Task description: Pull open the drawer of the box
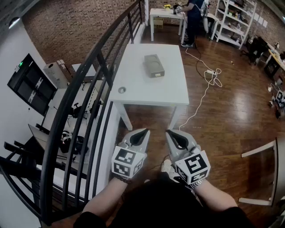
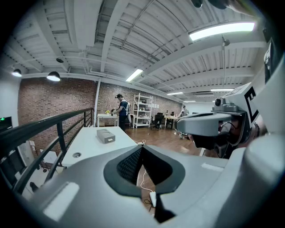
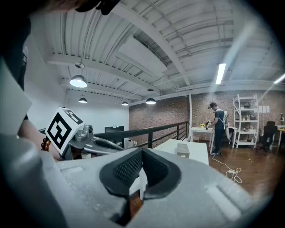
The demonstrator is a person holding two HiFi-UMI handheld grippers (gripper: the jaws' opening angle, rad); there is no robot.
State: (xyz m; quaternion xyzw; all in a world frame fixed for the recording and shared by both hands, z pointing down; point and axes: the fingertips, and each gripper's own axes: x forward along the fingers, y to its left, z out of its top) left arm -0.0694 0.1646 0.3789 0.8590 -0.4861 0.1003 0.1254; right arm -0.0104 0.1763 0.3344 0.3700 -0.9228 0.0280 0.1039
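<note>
Nearest to me, I held my left hand-held gripper (image 1: 145, 130) and my right hand-held gripper (image 1: 168, 131) side by side above the wooden floor (image 1: 231, 111). Both were short of the near edge of the white bench (image 1: 147, 91) and pointed towards it. In the left gripper view, the left hand-held gripper (image 2: 141, 147) had its jaws brought together at the tips with nothing between them. In the right gripper view, the right hand-held gripper (image 3: 141, 150) likewise had its jaws closed and empty. A dark metal railing (image 1: 84, 89) ran along my left side, past the left edge of the bench.

On the bench, a small round grommet (image 1: 121, 90) sat close to the near left corner. The grey box (image 1: 154, 65) lay flat about the middle of the bench, somewhat nearer the far edge than the near one. It was well apart from both hand-held grippers, and its short end, bearing a small pale tab, faced me. The drawer did not appear to stand out from the box.

To the right of the bench, a white power strip (image 1: 210, 72) with its looped cable lay on the floor. Farthest off, a person (image 1: 193, 18) stood at a second white table (image 1: 162, 12), with white shelving (image 1: 236, 22) to the right.
</note>
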